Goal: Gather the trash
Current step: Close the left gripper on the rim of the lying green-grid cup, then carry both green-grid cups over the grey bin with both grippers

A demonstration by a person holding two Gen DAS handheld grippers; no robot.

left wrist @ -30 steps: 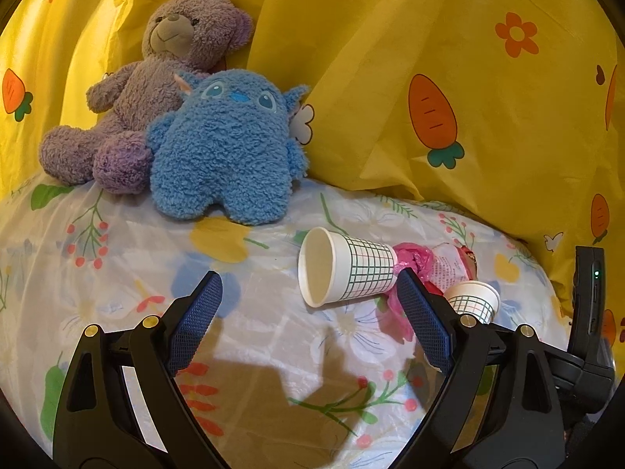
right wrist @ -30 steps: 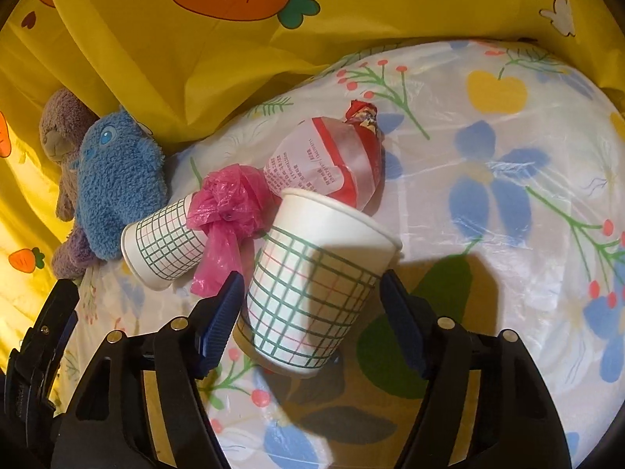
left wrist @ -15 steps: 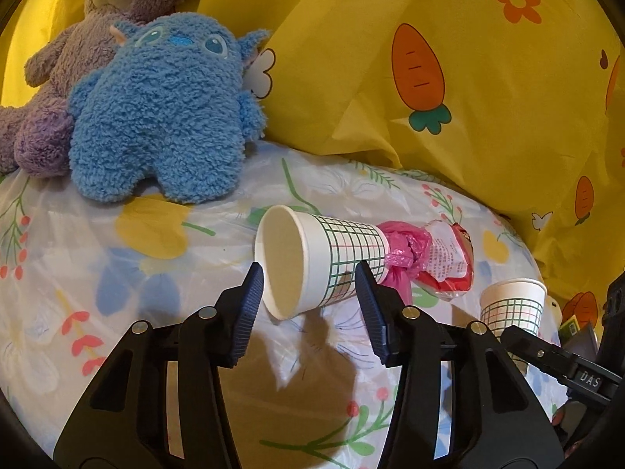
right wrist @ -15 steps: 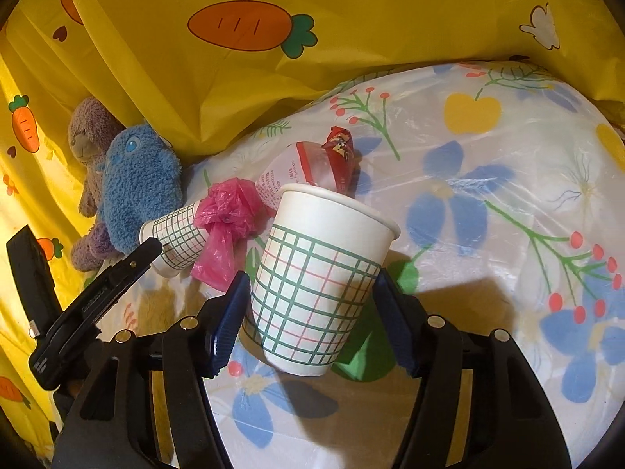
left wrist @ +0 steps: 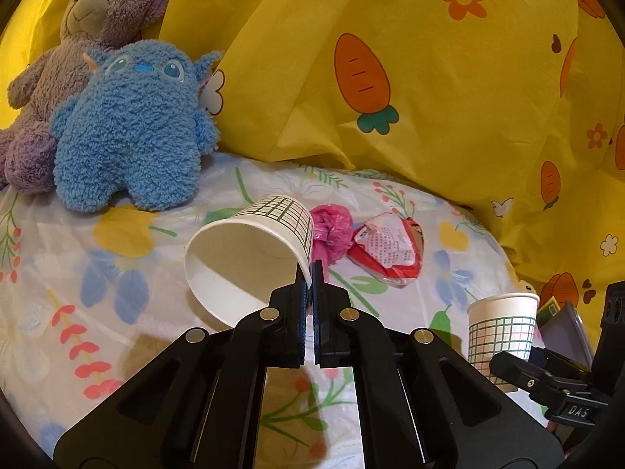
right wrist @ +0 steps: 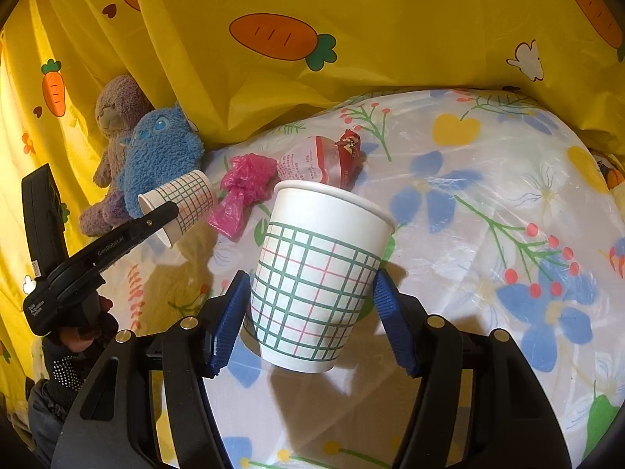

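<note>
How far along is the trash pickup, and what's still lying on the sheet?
Nothing visibly binned yet; no bin in view. In hand: the left hand-held gripper is pinched shut on the rim of the tipped paper cup, and the right hand-held gripper holds the upright paper cup. Left on the floral sheet: the pink plastic bag and the red-and-white wrapper.

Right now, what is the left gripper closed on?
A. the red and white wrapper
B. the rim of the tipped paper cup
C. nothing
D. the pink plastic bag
B. In the left wrist view the left gripper is pinched shut on the wall at the rim of the tipped paper cup, while the pink bag and the wrapper lie untouched beyond it.
</note>
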